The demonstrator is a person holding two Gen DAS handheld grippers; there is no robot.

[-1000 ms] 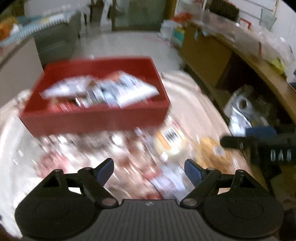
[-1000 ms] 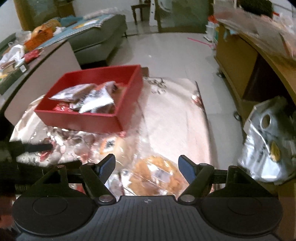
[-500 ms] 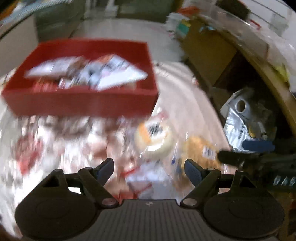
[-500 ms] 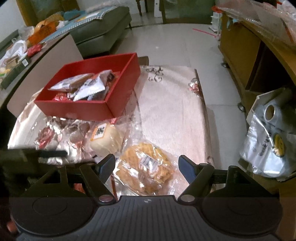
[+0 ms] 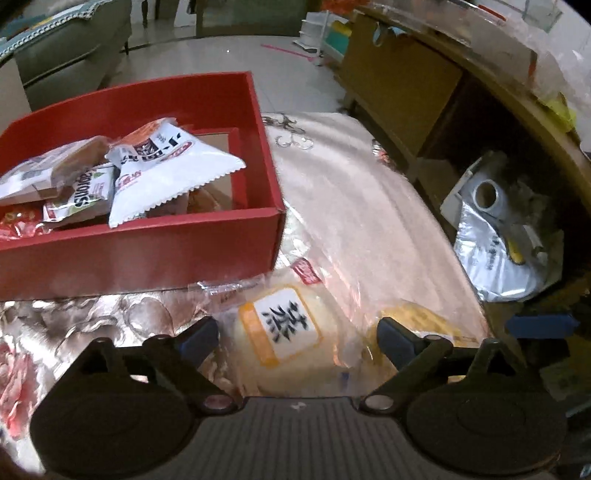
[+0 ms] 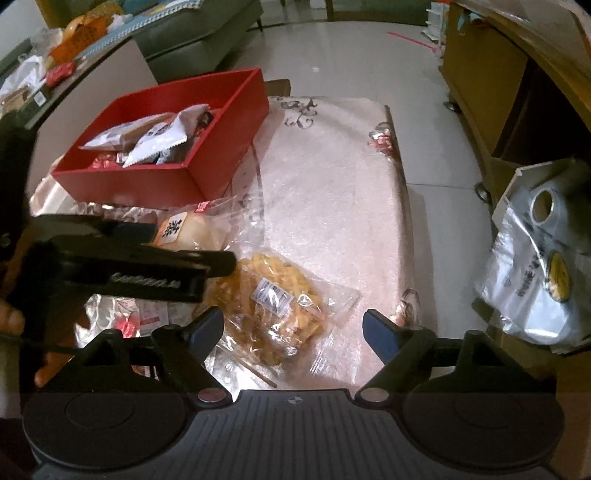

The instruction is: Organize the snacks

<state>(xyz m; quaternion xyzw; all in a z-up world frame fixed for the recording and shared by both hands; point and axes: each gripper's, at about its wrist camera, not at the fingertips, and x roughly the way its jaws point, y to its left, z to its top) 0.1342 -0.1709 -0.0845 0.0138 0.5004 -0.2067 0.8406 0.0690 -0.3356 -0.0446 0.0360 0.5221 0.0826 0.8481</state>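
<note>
A red box (image 5: pixel 147 243) (image 6: pixel 207 147) holds several snack packets, a white one (image 5: pixel 166 170) on top. In front of it on the pink cloth lies a pale bun in a clear wrapper (image 5: pixel 291 332) (image 6: pixel 192 229). My left gripper (image 5: pixel 297 338) hangs over that bun, jaws opening, the bun between them and the pads apart from it. Beside the bun lies a clear bag of yellow fried snacks (image 6: pixel 273 295) (image 5: pixel 424 317). My right gripper (image 6: pixel 293 330) hovers above this bag with its jaws opening, and no pad presses on it. The left gripper's black body (image 6: pixel 122 266) crosses the right wrist view.
The cloth-covered table (image 6: pixel 332 177) ends at its right edge above a tiled floor. A silver bag (image 6: pixel 535 280) sits on the floor by a wooden cabinet (image 6: pixel 480 81). A grey sofa (image 6: pixel 192 33) stands behind. A hand (image 6: pixel 14 317) shows at the lower left.
Both grippers have come lower and closer to the snacks, and their jaws stand wider. The left one slid right, from above the box front to over the bun.
</note>
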